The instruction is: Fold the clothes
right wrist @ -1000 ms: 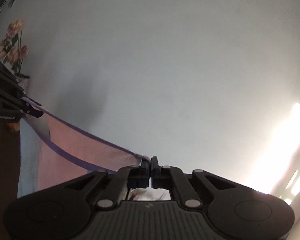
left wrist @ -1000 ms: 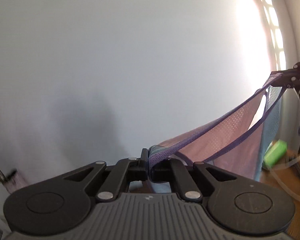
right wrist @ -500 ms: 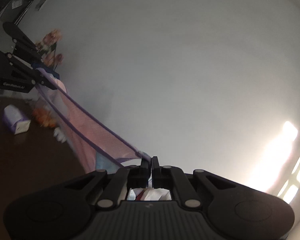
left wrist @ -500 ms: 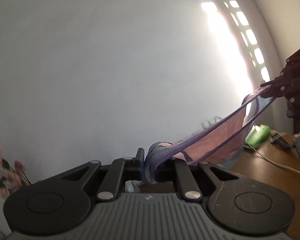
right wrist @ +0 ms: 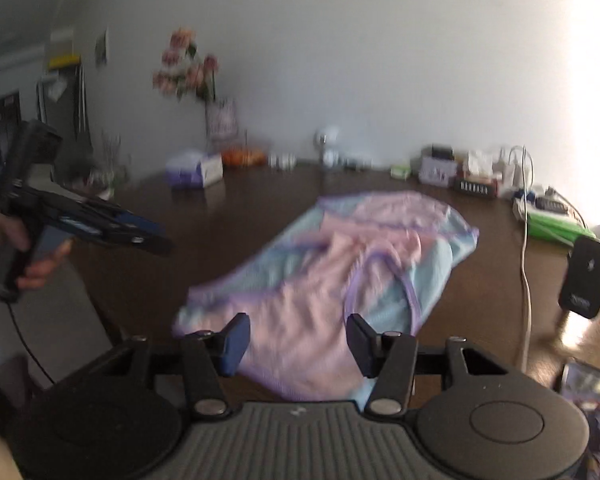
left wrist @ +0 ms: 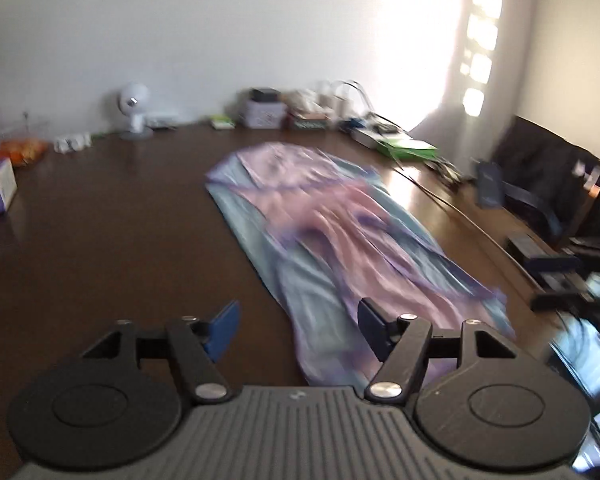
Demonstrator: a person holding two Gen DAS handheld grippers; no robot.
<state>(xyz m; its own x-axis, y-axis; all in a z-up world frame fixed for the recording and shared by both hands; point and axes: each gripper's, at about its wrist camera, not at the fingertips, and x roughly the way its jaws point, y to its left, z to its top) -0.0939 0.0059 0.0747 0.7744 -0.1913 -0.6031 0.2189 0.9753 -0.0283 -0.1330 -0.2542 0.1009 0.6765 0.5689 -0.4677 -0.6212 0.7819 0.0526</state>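
Note:
A pink, light-blue and purple mesh garment (left wrist: 324, 232) lies spread on the dark wooden table (left wrist: 100, 240), rumpled in the middle; it also shows in the right wrist view (right wrist: 332, 276). My left gripper (left wrist: 298, 330) is open and empty above the garment's near end. My right gripper (right wrist: 298, 340) is open and empty above its near edge. The left gripper also shows from the side in the right wrist view (right wrist: 156, 240), held in a hand.
A tissue box (right wrist: 194, 168), flowers in a vase (right wrist: 204, 92), a small fan (left wrist: 134, 106), boxes and cables line the table's far edge. A green packet (left wrist: 410, 148) and a black bag (left wrist: 548, 176) sit right. A phone on a stand (right wrist: 586, 276) is at the right.
Both grippers have opened and let go of the garment, which was held stretched in the air and now lies on the table. Both cameras have tilted down from the wall to the table.

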